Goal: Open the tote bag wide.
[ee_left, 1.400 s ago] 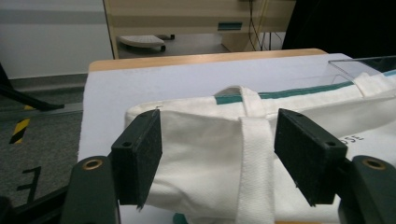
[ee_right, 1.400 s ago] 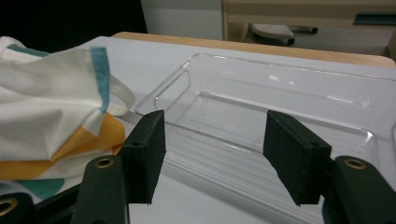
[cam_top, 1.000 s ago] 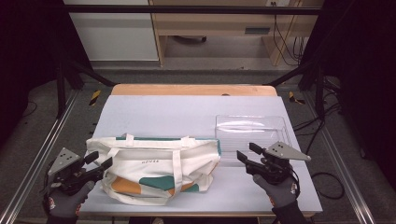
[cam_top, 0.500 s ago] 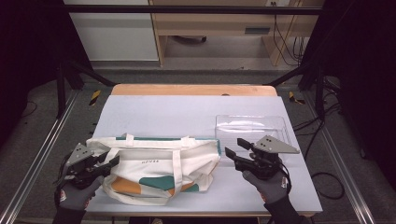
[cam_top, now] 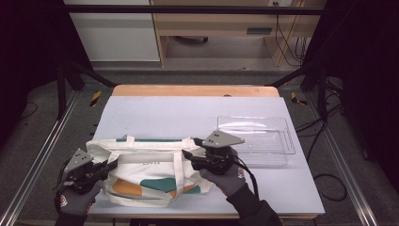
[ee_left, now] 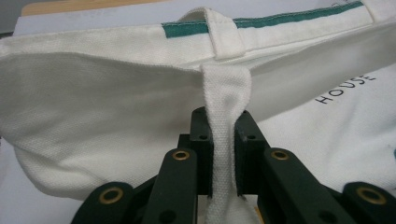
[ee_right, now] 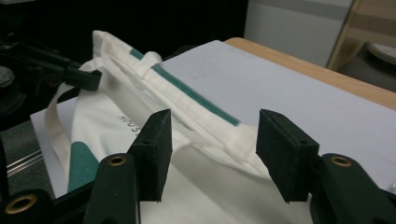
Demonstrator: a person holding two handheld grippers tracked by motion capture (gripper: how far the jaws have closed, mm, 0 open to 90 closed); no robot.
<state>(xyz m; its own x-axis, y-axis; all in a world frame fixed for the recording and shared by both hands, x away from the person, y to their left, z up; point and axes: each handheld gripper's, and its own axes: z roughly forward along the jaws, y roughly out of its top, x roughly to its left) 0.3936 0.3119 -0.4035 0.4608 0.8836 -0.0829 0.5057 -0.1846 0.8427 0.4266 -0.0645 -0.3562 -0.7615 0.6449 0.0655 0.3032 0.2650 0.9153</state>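
High view: cream canvas tote bag with green and orange patches [cam_top: 150,176] flat at desk [cam_top: 188,110] front-left, long axis left-right, mouth toward far edge.

Left gripper view: left gripper [ee_left: 223,135], jaws just closing, clenched on white webbing handle strap [ee_left: 224,107].

Right gripper view: right gripper [ee_right: 212,149] released, jaws astride bag's green-trimmed rim [ee_right: 187,93].

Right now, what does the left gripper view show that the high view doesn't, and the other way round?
Left gripper view: the left tool clamped on the tote bag's white handle strap, its jaws having just been closing, and the letters HOUSE printed on the canvas.

High view: the clear plastic tray beside the bag, the right tool over the bag's right end, the orange and green patches, and the table.

Both: the cream bag with its green band along the top edge.
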